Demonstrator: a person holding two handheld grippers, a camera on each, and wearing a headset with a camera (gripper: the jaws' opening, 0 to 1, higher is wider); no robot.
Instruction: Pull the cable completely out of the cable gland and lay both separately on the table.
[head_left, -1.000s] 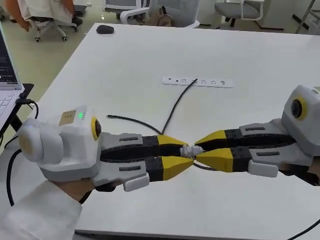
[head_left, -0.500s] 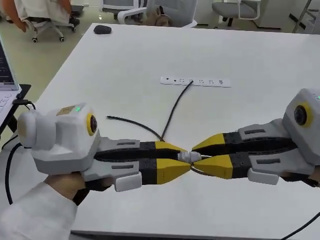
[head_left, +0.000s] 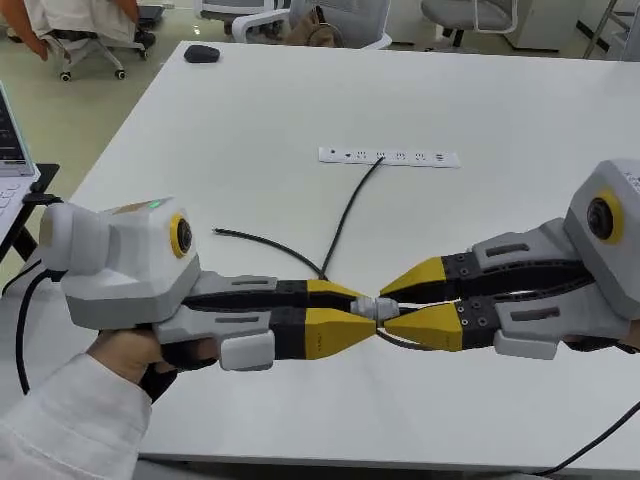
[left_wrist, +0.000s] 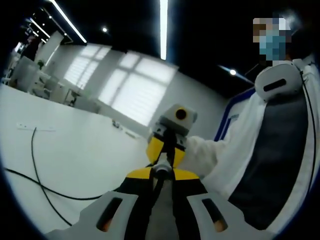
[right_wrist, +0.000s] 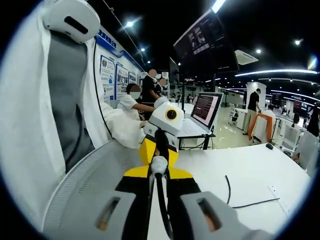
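We see both hand-held grippers meeting tip to tip, held off the white counter (head_left: 520, 110) on the near side of the power strip (head_left: 390, 156), toward the person. The left hand-held gripper (head_left: 366, 309) has its yellow jaws closed on the cable gland (head_left: 380, 307), a small whitish piece right where the two sets of tips meet. The right hand-held gripper (head_left: 392, 306) faces it from the opposite side, jaws closed too. In the right gripper view the black cable (right_wrist: 161, 200) runs back from the gland between those jaws, so we read it as clamped on the cable right at the gland's end; the exact contact spot is too small to settle. Cable and gland are joined, not apart. In the head view a dark loop of cable hangs just under the right jaws. Two black cords lie on the counter between the power strip and the grippers: one cord (head_left: 348, 210) leaves the strip toward us, and a second cord (head_left: 265, 243) comes in from the strip's near left with a loose end. They meet just behind the left jaws, and we cannot tell which one feeds the gland. A hand (head_left: 130, 352) in a white sleeve (head_left: 60, 430) holds the left one. A dark mouse (head_left: 202, 54) sits beyond the power strip, far left.
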